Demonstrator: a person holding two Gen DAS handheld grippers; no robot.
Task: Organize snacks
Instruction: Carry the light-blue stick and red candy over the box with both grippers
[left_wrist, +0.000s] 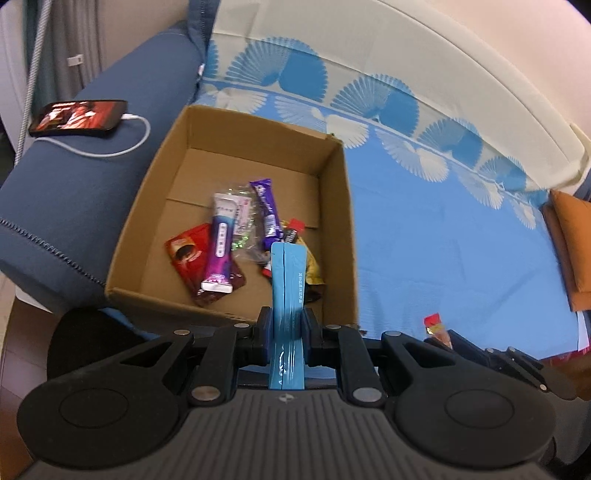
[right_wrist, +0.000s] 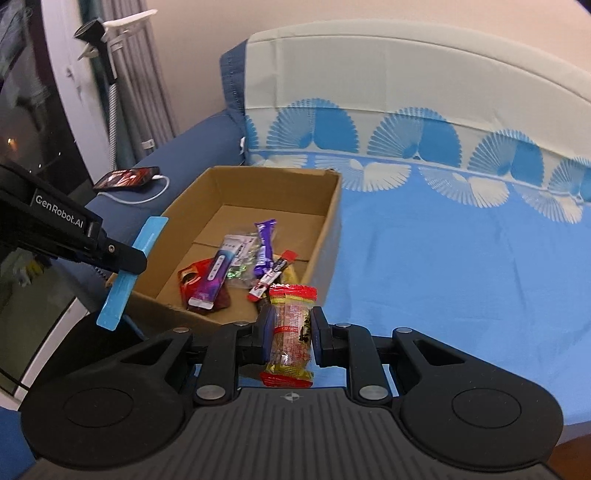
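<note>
1. phone (left_wrist: 79, 118): charging on the sofa arm, clear of the work.
2. cardboard box (left_wrist: 341, 229): open-topped on the sofa's blue cover, the collecting point; several snack packets (left_wrist: 221, 243) already lie on its floor.
3. left claw (left_wrist: 287, 332): nearly closed, pinching a light blue stick packet (left_wrist: 288, 273) by its middle, poised over the box's near edge, apparently for dropping.
4. right claw (right_wrist: 291, 334): narrowly closed on a clear red-ended snack bar (right_wrist: 290, 332), held short of the box's near right corner.
</note>
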